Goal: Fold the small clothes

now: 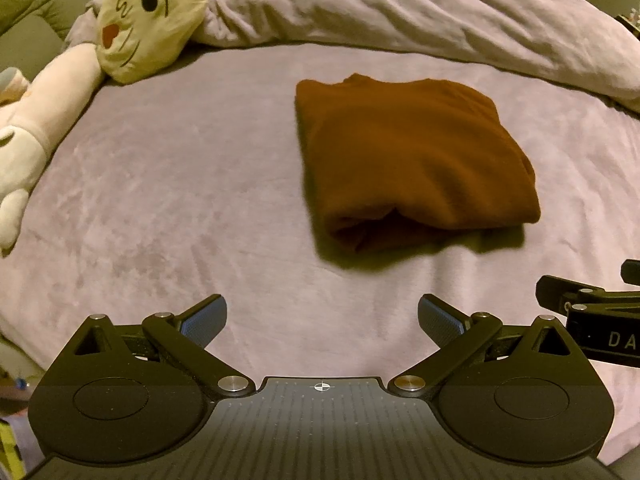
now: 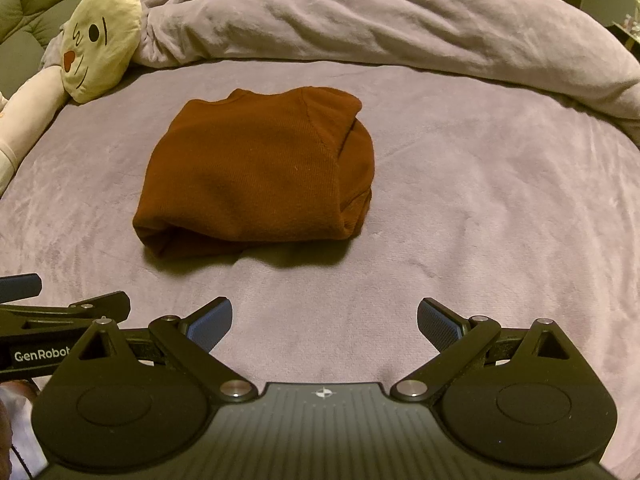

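We work over a bed with a lilac plush blanket (image 2: pixel 460 208), a rumpled lilac duvet (image 2: pixel 360 20) heaped at its far side and a cream plush toy with a drawn face (image 1: pixel 152 20) at the far left. The rust-brown ribbed knit top (image 2: pixel 256 172) lies folded near the middle, apart from both tools. Our left tongs (image 1: pixel 322 320) and right tongs (image 2: pixel 324 322) hover wide and empty. The fold looks finished, though its near hem seems slightly bunched; we would smooth that edge gently.
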